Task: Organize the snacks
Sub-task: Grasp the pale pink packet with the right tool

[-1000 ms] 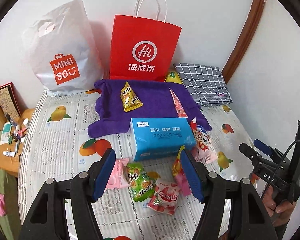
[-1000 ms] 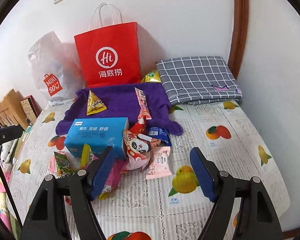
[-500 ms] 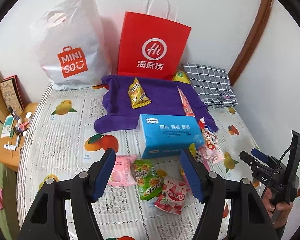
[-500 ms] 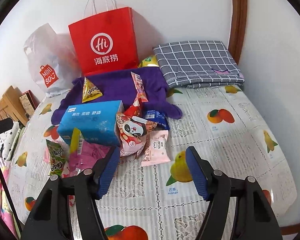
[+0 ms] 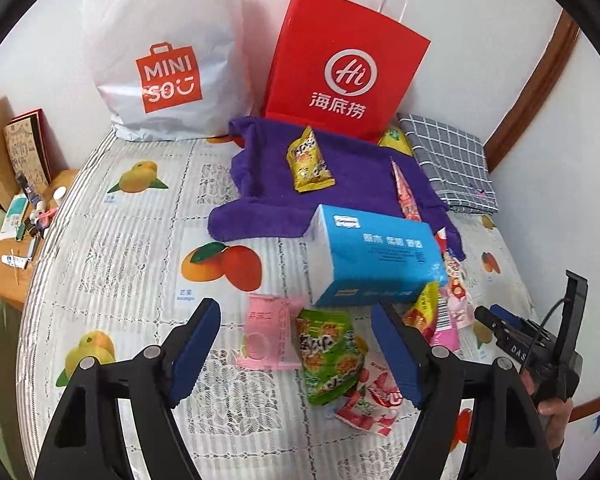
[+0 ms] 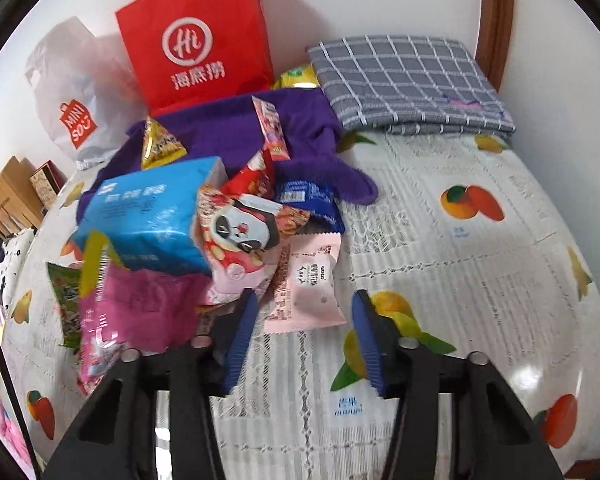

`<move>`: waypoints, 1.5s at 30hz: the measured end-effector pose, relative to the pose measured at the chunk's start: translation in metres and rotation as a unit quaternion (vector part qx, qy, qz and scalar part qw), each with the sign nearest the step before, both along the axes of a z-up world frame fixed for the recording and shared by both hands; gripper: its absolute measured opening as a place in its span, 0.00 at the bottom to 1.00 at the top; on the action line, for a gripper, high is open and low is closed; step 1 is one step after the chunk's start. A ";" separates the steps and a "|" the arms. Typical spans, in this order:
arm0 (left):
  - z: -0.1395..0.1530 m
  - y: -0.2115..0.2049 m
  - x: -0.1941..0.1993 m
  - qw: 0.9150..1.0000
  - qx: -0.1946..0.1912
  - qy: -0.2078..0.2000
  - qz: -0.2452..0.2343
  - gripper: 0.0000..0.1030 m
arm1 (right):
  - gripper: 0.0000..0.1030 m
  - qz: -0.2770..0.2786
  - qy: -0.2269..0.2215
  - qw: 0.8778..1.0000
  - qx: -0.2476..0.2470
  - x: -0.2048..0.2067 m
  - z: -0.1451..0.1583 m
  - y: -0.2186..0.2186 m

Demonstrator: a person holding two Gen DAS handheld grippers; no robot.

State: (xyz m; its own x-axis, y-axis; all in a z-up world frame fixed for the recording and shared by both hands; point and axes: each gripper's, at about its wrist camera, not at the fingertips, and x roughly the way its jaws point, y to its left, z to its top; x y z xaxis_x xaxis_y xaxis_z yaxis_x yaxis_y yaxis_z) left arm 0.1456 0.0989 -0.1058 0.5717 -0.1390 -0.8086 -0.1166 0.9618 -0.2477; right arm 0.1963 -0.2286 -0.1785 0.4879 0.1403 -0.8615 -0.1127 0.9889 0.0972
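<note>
Two grippers are being held over a bed [image 6: 480, 264] covered with a fruit-printed sheet. Snack packets are lying scattered around a blue tissue pack [image 5: 374, 258] near the middle of the bed. The left gripper [image 5: 296, 354] is being opened, its jaws standing wide above a pink packet [image 5: 266, 332] and a green packet [image 5: 330, 354], neither being pressed. The right gripper [image 6: 304, 342] is being closed, with the lower edge of a pale pink packet [image 6: 306, 286] lying between its jaws; contact is probably not being made, though the blur leaves this uncertain. A purple towel [image 5: 268, 184], carrying a yellow packet [image 5: 308, 160], is lying toward the far edge, before a red paper bag [image 5: 344, 68] and a white plastic bag [image 5: 168, 52].
</note>
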 end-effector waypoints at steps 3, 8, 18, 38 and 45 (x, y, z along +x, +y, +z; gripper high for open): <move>-0.004 0.002 0.001 1.000 0.003 0.003 0.003 0.74 | 0.41 0.000 0.011 1.000 0.002 0.009 -0.011 -0.001; -0.008 0.005 0.003 1.000 0.011 0.011 0.008 0.74 | 0.41 0.021 0.013 1.000 -0.002 0.019 -0.021 0.005; -0.020 0.013 0.002 0.999 -0.001 0.032 0.027 0.74 | 0.35 0.047 0.013 0.999 -0.011 0.019 -0.028 0.000; -0.045 0.014 0.002 0.998 0.002 0.050 0.034 0.74 | 0.41 0.040 -0.033 0.998 -0.043 -0.027 -0.035 -0.004; -0.073 0.009 0.015 0.998 0.013 0.062 0.023 0.73 | 0.41 0.039 -0.032 0.998 -0.037 -0.026 -0.035 -0.007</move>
State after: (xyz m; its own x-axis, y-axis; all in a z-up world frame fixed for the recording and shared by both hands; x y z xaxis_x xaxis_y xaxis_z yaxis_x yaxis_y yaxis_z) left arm 0.1602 0.1077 -0.1791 0.4725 -0.0935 -0.8763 -0.1890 0.9605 -0.2044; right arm 0.1700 -0.2359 -0.2140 0.5324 0.1166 -0.8385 -0.1923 0.9812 0.0144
